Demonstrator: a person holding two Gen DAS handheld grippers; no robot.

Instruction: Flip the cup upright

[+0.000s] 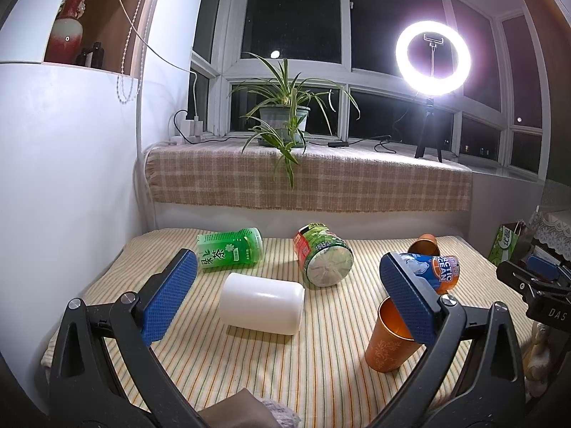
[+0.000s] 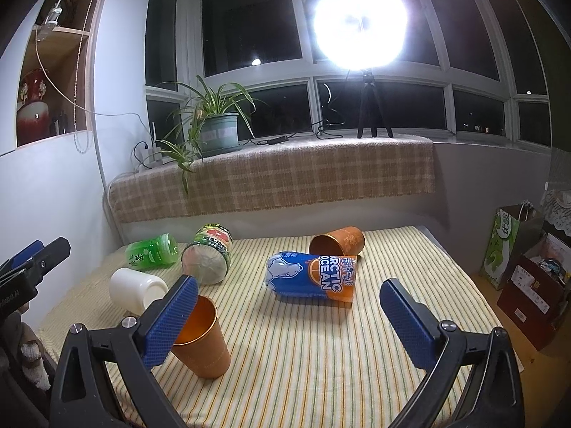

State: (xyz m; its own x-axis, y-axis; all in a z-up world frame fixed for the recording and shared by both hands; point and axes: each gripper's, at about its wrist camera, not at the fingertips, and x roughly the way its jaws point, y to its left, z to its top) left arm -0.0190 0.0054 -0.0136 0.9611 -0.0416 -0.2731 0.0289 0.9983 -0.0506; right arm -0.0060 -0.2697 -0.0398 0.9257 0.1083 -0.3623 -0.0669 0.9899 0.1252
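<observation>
While both of my claws hang open above the striped worktop (image 2: 303, 356), gripping nothing, I see one orange cup (image 2: 200, 339) standing upright at the near left, just behind the right claw's (image 2: 289, 321) left pad. In the left wrist view that same cup sits near the right, behind the left claw's (image 1: 285, 299) right pad. A second orange cup (image 2: 339, 240) lies on its side at the far edge, just behind the toppled Arctic Ocean cup (image 2: 310, 278). To the left lie a white cup (image 1: 262, 303), a green tea cup (image 1: 230, 253) and a red-and-green cup (image 1: 323, 255), all tipped over.
</observation>
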